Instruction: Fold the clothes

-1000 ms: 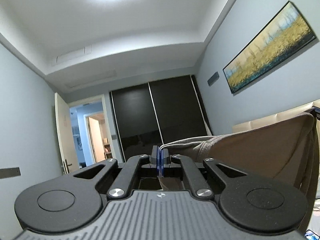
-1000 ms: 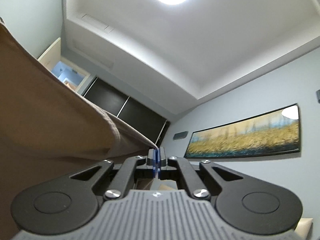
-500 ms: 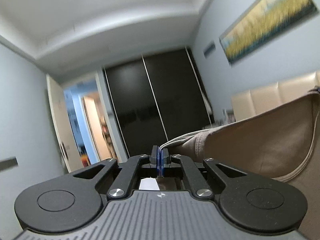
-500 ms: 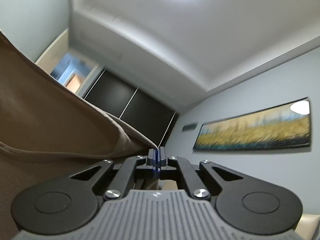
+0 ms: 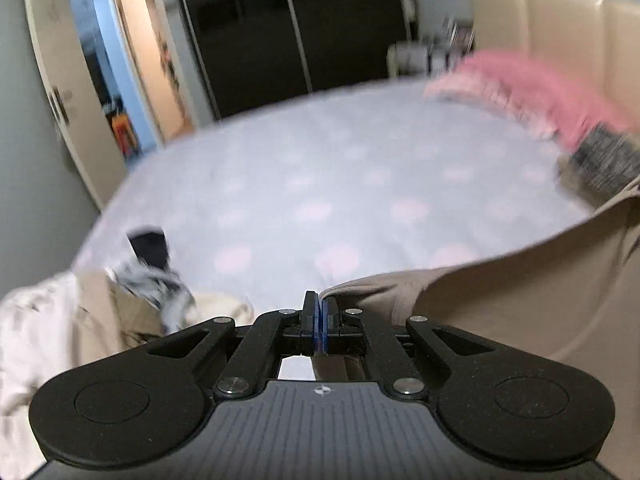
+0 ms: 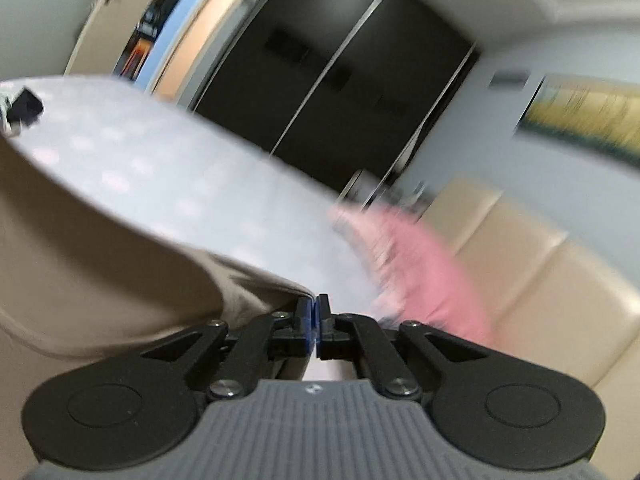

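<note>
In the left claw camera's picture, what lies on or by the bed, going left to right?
White garment → black-and-white patterned cloth → left claw pinching the tan garment → pink blanket against the beige headboard.

A bed [image 5: 320, 168] with a pale dotted sheet fills the room; behind it stand a dark sliding wardrobe [image 5: 288, 24], an open door [image 5: 60, 92] and a cream padded headboard [image 6: 540, 292].

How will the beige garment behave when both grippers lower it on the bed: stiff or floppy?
Probably floppy: the beige garment sags in a curve between the left gripper and the right gripper. It looks light and thin. It will likely crumple on the bed unless kept stretched.
</note>
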The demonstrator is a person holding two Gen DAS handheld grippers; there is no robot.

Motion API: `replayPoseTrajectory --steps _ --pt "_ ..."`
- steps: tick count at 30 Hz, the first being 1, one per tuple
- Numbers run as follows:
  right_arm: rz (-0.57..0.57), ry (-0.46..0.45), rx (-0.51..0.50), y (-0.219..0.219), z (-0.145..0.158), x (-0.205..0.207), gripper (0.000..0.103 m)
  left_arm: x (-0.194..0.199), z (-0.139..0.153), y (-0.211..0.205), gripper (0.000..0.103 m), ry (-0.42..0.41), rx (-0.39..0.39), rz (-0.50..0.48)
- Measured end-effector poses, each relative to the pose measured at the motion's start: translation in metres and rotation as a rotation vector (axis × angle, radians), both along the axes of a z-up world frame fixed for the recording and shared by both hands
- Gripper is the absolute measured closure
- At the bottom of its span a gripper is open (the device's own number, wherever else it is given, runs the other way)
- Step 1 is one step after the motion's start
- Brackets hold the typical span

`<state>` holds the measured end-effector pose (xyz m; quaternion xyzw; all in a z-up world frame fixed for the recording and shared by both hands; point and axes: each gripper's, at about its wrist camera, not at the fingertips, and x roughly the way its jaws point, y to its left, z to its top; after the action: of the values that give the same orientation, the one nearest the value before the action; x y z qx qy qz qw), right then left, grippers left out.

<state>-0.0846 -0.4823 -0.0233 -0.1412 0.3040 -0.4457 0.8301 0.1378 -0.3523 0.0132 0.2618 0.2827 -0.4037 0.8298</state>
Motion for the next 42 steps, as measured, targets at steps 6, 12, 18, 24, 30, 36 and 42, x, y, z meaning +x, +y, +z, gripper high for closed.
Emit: replayPoseTrajectory --steps 6,12,18,24,30,36,42 --pt "-0.053 0.081 0.230 -0.069 -0.086 0.050 0.101 0.036 -0.095 -0.027 0.103 0.147 0.116 0.022" --pt "-0.062 0.119 0.354 -0.096 -0.144 0.074 0.101 0.047 -0.135 -0.040 0.102 0.194 0.160 0.028" --pt "-0.024 0.141 0.364 -0.102 -0.143 0.077 0.097 0.045 -0.131 -0.038 0.085 0.180 0.154 0.021" --pt "-0.042 0.072 0.439 -0.113 -0.108 0.054 0.068 0.043 -0.101 -0.011 0.059 0.175 0.127 0.033" --pt "-0.081 -0.016 0.546 -0.108 -0.062 0.009 0.067 0.020 -0.061 0.040 0.057 0.179 0.088 0.044" --pt "-0.108 -0.066 0.624 -0.079 -0.028 -0.050 0.060 -0.012 -0.026 0.092 0.053 0.195 0.034 0.072" --pt "-0.147 -0.053 0.707 -0.041 -0.035 -0.114 0.058 -0.043 -0.024 0.140 0.054 0.236 0.024 0.084"
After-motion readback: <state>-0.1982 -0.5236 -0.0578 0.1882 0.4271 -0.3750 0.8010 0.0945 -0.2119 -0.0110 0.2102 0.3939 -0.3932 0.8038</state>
